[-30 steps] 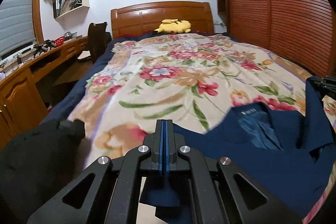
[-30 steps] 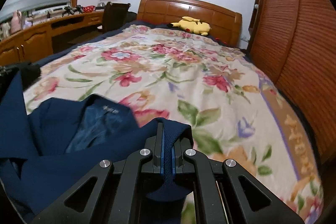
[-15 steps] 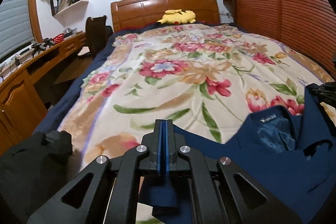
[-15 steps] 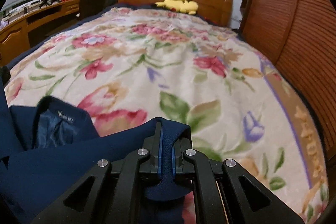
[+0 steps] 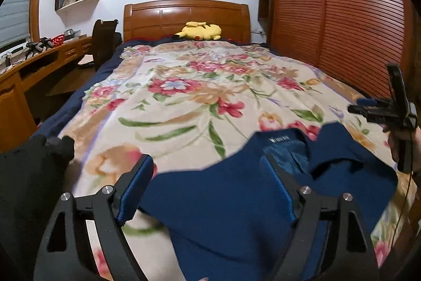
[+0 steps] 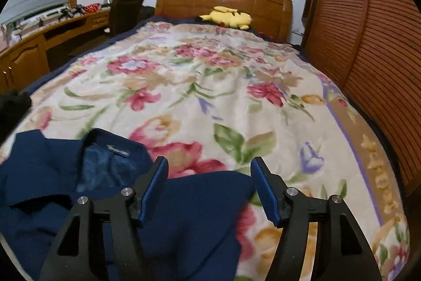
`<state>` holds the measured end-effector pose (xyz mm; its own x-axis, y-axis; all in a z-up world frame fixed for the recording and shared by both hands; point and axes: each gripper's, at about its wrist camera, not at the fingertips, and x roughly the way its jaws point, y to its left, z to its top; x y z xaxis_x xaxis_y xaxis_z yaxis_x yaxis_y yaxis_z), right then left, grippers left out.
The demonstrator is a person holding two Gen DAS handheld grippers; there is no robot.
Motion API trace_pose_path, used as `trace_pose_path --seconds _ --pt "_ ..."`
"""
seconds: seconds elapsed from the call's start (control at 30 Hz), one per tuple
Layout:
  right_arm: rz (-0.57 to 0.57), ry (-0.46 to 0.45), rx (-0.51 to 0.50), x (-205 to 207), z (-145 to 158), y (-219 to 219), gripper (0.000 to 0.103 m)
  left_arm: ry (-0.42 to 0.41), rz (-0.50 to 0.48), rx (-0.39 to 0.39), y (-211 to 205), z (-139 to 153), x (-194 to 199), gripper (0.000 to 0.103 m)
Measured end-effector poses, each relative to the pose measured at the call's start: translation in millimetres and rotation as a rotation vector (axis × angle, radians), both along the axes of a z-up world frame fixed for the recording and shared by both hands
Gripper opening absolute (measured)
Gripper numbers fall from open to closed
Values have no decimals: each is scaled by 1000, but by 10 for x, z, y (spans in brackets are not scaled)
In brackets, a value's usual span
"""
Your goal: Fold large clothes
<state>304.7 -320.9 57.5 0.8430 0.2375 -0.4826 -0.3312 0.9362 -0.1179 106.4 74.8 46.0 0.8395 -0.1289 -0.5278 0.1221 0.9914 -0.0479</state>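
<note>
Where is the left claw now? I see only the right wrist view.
Observer: The left claw has just been opening. The dark blue suit jacket lies between its fingers, not pressed.
Operator: Does cloth hang from my right claw?
Observer: No. The left view shows the right claw, its jaws also just opening, apart from the jacket and holding nothing.
Operator: What lies beside the left claw?
Observer: A black cloth heap, to its left at the edge of the flowered blanket.
</note>
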Motion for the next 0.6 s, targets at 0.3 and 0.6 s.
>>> trace_pose_path --seconds 0.3,0.6 --pt "318 94 -49 -539 -277 707 67 37 -22 -32 -33 -238 -345 84" --pt "504 177 -210 -667 -577 1317 67 54 -31 -52 129 -344 -469 84"
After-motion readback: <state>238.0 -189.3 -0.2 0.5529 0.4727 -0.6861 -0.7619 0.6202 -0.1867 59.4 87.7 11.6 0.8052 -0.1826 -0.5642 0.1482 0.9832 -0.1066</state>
